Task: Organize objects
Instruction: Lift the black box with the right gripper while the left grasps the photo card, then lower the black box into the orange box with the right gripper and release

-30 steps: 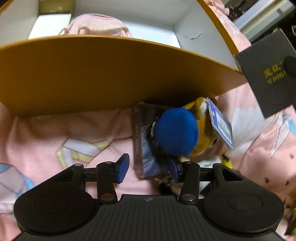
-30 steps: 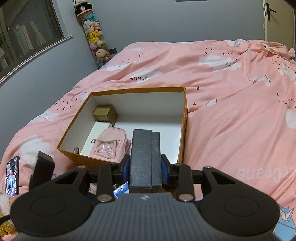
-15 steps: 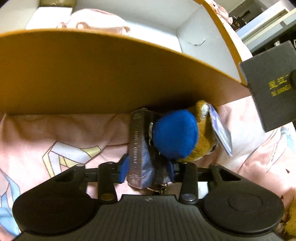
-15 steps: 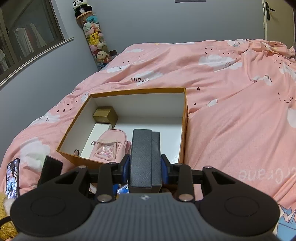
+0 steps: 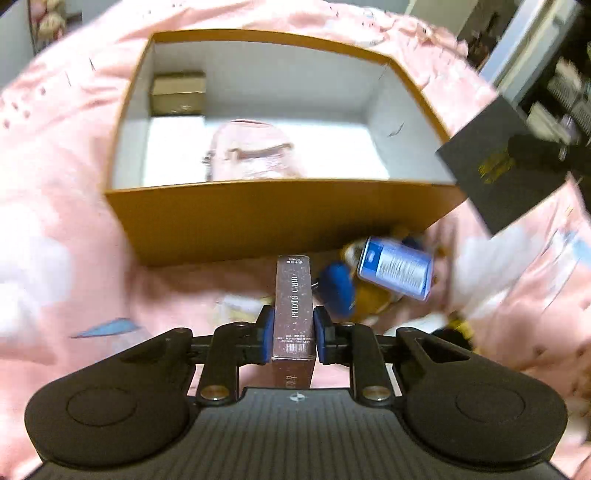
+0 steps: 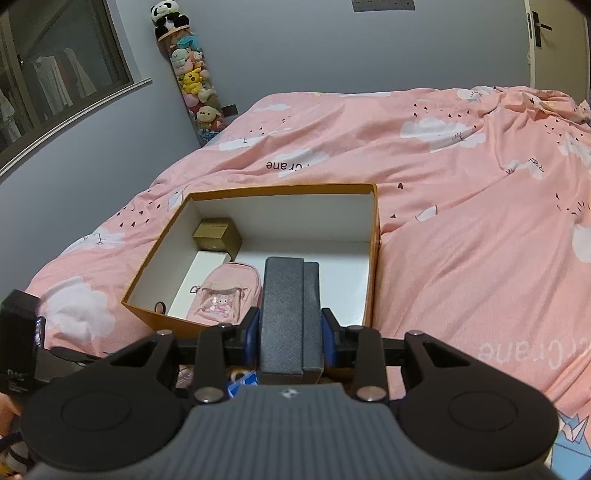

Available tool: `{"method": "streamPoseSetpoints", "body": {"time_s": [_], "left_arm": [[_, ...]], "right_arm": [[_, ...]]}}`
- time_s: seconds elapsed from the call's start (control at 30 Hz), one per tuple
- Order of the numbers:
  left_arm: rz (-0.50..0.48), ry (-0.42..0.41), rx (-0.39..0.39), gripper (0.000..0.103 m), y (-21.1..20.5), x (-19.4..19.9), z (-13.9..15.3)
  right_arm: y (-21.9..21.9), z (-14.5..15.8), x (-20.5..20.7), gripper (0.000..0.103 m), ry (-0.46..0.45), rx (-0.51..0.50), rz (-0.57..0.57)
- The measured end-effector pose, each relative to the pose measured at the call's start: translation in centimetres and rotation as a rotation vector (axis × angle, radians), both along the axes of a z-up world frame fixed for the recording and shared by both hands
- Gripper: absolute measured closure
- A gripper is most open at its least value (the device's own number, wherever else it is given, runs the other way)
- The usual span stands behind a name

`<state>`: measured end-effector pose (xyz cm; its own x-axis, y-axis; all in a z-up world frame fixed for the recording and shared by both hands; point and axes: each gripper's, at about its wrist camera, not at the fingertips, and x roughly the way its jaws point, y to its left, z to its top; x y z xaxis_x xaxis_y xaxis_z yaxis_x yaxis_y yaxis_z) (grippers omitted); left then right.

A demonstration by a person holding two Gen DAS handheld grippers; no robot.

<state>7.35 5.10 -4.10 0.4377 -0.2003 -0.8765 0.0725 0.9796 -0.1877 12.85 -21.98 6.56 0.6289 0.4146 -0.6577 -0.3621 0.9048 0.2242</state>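
My left gripper [image 5: 294, 332] is shut on a slim brown "PHOTO CARD" box [image 5: 294, 306]; its jaws are closing in and both blue pads press the box's sides. The box hangs above the bedding before the orange box's [image 5: 280, 218] near wall. A plush toy with a blue cap [image 5: 338, 288] and a blue tag [image 5: 395, 269] lies below to the right. My right gripper [image 6: 290, 332] is shut on a dark grey case [image 6: 290, 310] over the orange box's [image 6: 280, 190] near right side. Inside lie a pink mini backpack [image 6: 221, 299], a gold box [image 6: 216, 238] and a white box [image 6: 195, 280].
The orange box sits on a bed under a pink cloud-print duvet [image 6: 461, 221]. A column of plush toys [image 6: 192, 81] stands in the far corner beside a window. A door [image 6: 539, 29] is at the far right. Shelving [image 5: 546, 74] is beyond the bed.
My left gripper closed on the photo card box and lifted it up away from the plush toy, so the view now looks into the orange box. The right gripper stayed put.
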Motion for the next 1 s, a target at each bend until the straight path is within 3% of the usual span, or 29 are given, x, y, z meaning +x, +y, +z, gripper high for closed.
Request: {"method": "streamPoseSetpoints", "body": {"time_s": [0.13, 0.23, 0.3, 0.37, 0.43, 0.5, 0.7, 1.0], "left_arm": [[0.0, 0.126, -0.04, 0.076, 0.8, 0.5, -1.7], [0.027, 0.16, -0.085, 0.075, 1.7, 0.7, -2.1], [0.027, 0.167, -0.1, 0.063, 2.0, 1.4, -2.0], [0.029, 0.164, -0.104, 0.06, 1.9, 2.4, -2.0], [0.009, 0.162, -0.075, 0.061, 1.6, 2.8, -2.1], [-0.008, 0.173, -0.049, 0.077, 1.3, 2.9, -2.5], [-0.001, 0.093, -0.063, 0.078, 1.4, 2.0, -0.8], [0.033, -0.146, -0.172, 0.078, 3.1, 2.0, 8.2]], "right_arm": [[0.5, -0.2, 0.0, 0.067, 0.007, -0.007, 0.009], [0.7, -0.2, -0.1, 0.067, 0.008, -0.015, 0.012], [0.8, -0.3, -0.1, 0.067, 0.011, -0.022, 0.015], [0.8, -0.4, -0.1, 0.067, 0.014, -0.025, 0.015], [0.7, -0.5, 0.1, 0.067, 0.019, -0.018, 0.009], [0.6, -0.5, 0.3, 0.067, 0.027, -0.003, 0.001], [0.4, 0.2, 1.2, 0.067, 0.023, 0.024, -0.009], [1.6, 1.2, 4.2, 0.067, 0.035, 0.093, -0.03]]}}
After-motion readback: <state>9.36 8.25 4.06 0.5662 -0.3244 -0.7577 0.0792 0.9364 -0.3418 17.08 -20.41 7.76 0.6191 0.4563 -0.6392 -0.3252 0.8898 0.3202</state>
